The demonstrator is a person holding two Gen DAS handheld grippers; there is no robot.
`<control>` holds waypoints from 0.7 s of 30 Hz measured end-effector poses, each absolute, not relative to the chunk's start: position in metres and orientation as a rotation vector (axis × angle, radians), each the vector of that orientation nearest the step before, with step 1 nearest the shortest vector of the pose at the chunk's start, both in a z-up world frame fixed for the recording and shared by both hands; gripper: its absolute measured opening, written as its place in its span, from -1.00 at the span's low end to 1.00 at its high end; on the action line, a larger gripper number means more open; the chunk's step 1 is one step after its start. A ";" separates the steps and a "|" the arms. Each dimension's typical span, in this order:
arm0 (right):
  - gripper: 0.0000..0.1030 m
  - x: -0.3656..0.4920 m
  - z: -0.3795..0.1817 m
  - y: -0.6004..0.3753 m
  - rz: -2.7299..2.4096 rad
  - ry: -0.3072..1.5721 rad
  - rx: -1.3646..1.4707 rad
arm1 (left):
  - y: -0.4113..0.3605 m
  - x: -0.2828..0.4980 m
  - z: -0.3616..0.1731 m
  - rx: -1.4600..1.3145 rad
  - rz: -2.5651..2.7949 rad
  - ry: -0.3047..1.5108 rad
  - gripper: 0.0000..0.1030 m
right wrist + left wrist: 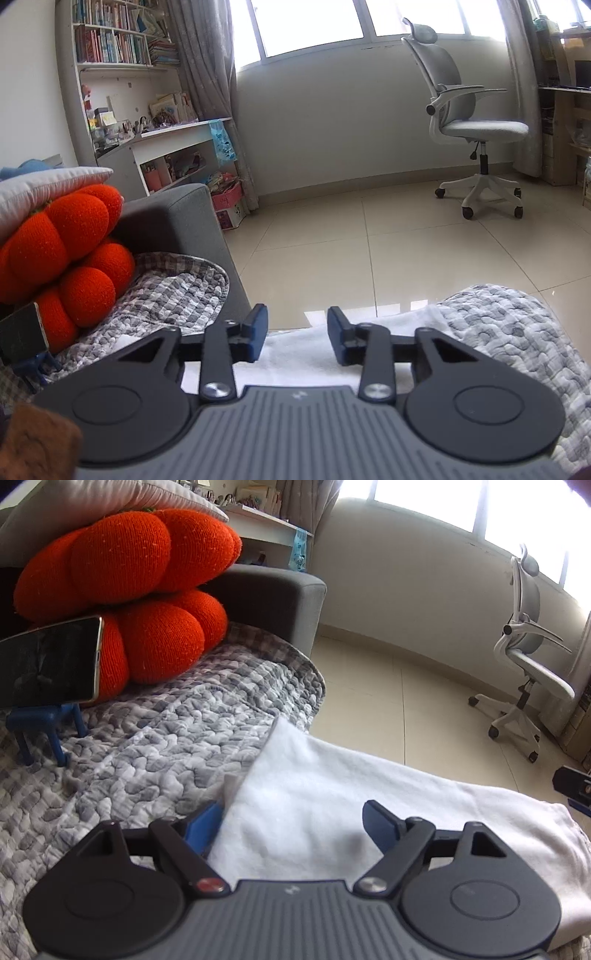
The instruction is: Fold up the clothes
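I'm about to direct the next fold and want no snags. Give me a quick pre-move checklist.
1. Left gripper jaws open, straddling the cloth's edge: ok.
2. Right gripper jaws apart, nothing between them: ok.
3. Cloth lies flat on the quilt: ok.
4. Phone on its stand, apart from the cloth: ok.
5. Cloth's far edge overhanging the couch: cannot tell.

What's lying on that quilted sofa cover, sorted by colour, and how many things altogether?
Orange: 1, the cushion
White: 1, the folded cloth
Black: 1, the phone
Blue: 1, the phone stand
Total: 4
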State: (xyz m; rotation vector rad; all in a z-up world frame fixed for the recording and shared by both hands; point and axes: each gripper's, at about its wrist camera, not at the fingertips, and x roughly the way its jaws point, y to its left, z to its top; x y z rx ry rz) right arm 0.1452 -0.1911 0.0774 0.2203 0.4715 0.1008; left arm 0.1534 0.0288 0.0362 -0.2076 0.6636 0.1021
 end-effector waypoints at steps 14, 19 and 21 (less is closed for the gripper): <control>-0.34 0.145 0.050 -0.162 0.134 0.555 0.086 | 0.036 0.156 0.030 -0.196 0.122 0.696 0.60; -0.41 0.149 0.035 -0.139 0.171 0.607 0.010 | 0.038 0.157 0.025 -0.184 0.117 0.708 0.61; -0.41 0.147 0.037 -0.136 0.168 0.600 -0.017 | 0.039 0.157 0.026 -0.190 0.114 0.709 0.61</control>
